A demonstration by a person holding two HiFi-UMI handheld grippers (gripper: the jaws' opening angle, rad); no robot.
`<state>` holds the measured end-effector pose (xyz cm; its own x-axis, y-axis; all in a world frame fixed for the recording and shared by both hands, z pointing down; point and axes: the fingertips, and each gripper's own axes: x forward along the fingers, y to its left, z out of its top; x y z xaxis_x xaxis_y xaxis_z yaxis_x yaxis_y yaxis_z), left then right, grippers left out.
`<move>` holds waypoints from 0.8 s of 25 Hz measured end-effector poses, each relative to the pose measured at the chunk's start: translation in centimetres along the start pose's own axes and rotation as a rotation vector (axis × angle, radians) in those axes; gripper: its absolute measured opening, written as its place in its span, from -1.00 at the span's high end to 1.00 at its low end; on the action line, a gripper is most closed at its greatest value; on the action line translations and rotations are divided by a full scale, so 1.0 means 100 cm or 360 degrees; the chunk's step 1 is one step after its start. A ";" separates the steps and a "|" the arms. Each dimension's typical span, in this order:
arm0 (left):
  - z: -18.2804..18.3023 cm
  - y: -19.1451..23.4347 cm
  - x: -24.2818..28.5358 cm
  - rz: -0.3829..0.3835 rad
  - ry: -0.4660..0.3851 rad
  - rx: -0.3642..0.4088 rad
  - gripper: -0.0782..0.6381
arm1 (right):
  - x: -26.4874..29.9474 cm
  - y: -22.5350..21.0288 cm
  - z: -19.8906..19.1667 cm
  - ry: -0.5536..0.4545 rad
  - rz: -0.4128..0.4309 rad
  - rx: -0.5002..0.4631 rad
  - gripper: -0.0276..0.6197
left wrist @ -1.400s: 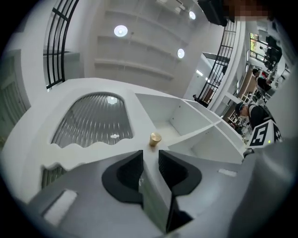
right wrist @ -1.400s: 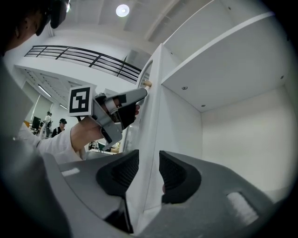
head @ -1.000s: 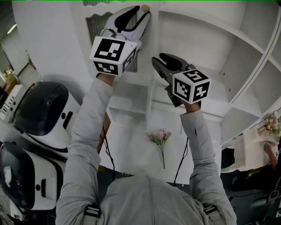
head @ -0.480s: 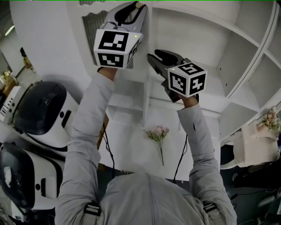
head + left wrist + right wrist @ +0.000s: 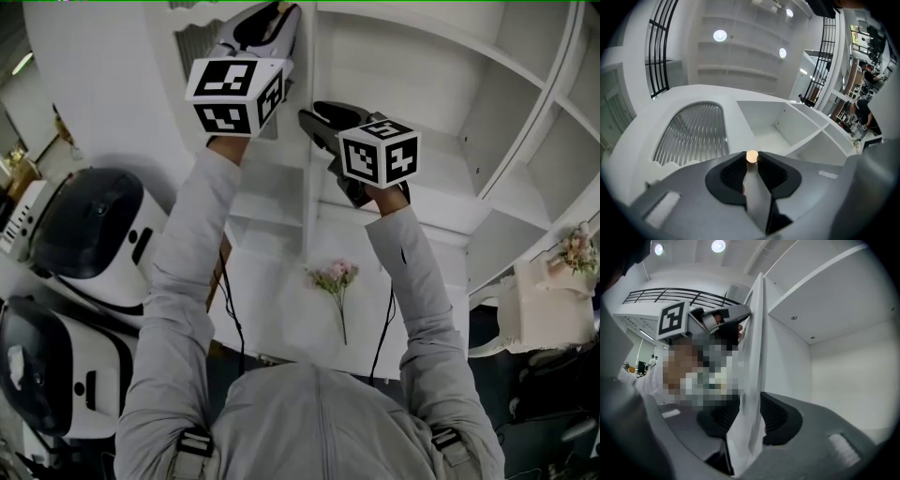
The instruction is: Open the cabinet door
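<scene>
The white cabinet door has a ribbed glass panel and a small tan knob at its free edge. My left gripper is held up at that knob; its jaws have just been closing and now press on the knob from both sides. My right gripper sits lower, with the door's free edge running between its pads, which press on the panel. In the right gripper view the left gripper shows higher up the same edge.
Open white shelves fill the cabinet to the right of the door. Two white-and-black robots stand at the left. A pink flower sprig lies on the white counter below. Cables hang from both grippers.
The left jaws have narrowed from wide apart around the knob to closed on it. Both grippers and the door edge have shifted slightly left in the head view.
</scene>
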<state>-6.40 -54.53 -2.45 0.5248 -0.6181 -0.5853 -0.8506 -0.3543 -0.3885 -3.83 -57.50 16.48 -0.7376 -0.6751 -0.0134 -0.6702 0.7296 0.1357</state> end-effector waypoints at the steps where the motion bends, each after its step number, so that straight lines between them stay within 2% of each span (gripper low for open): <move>1: 0.002 0.000 -0.002 0.0014 -0.0009 -0.0003 0.52 | 0.003 0.000 -0.002 0.0013 0.0002 0.0003 0.48; 4: 0.005 0.000 -0.006 0.0039 -0.0005 0.0010 0.52 | 0.010 0.008 -0.007 0.0052 0.0063 -0.0012 0.47; 6: 0.008 0.000 -0.009 0.0031 0.0000 0.0000 0.52 | 0.009 0.013 -0.009 0.0059 0.0095 -0.0027 0.61; 10: 0.009 -0.001 -0.028 0.0011 -0.0011 -0.0104 0.51 | 0.004 0.021 -0.009 0.0041 0.0103 0.0034 0.65; 11: 0.007 -0.001 -0.036 0.0014 0.0006 -0.0104 0.55 | 0.003 0.023 -0.009 0.0034 0.0104 0.0050 0.65; 20: -0.008 -0.002 -0.089 0.0015 0.0180 -0.0042 0.48 | -0.008 0.053 -0.005 -0.0027 0.0134 0.0081 0.68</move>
<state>-10.91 -49.52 3.43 0.5112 -0.6960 -0.5043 -0.8567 -0.3657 -0.3638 -6.76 -53.17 17.69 -0.7926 -0.6094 -0.0211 -0.6087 0.7887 0.0867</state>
